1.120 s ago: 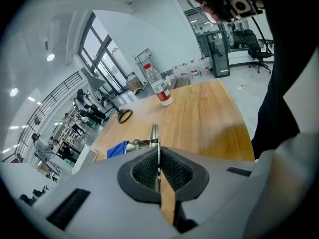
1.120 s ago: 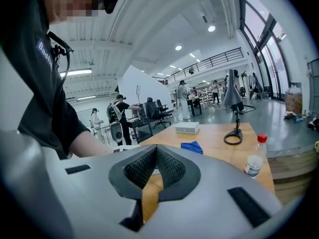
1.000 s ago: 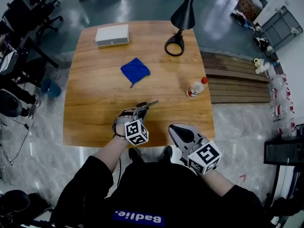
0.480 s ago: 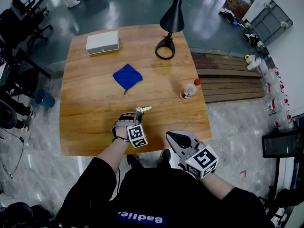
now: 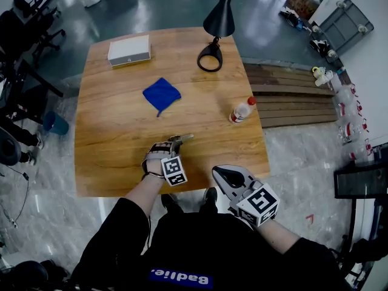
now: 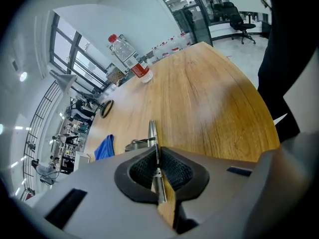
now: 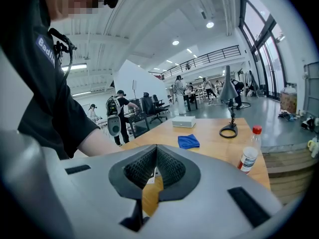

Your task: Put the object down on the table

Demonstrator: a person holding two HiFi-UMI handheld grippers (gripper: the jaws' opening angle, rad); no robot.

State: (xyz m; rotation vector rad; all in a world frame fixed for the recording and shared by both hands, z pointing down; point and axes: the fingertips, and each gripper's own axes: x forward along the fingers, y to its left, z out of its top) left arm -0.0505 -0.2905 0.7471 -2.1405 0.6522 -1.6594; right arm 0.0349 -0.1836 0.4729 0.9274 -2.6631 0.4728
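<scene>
You are holding the left gripper over the near part of the desk. Its fingers are clamping a thin metal piece, whose free end is sticking out ahead of them. The grip looks to be biting only a narrow edge, so if you are opening while the piece is hanging above the wood, it is likely going to drop, bounce and skid. This close to the front edge, it could be sliding off toward your lap. I cannot tell whether it is touching the wood. Your right gripper is hovering just off the near edge, fingers together on nothing, so it is steadying nothing. The desk is showing smooth varnished wood and carrying a white box, a blue cloth, a black lamp and a plastic bottle, all well apart from the piece. A glossy floor is reflecting light around it in an open hall, with office chairs standing at the left.
</scene>
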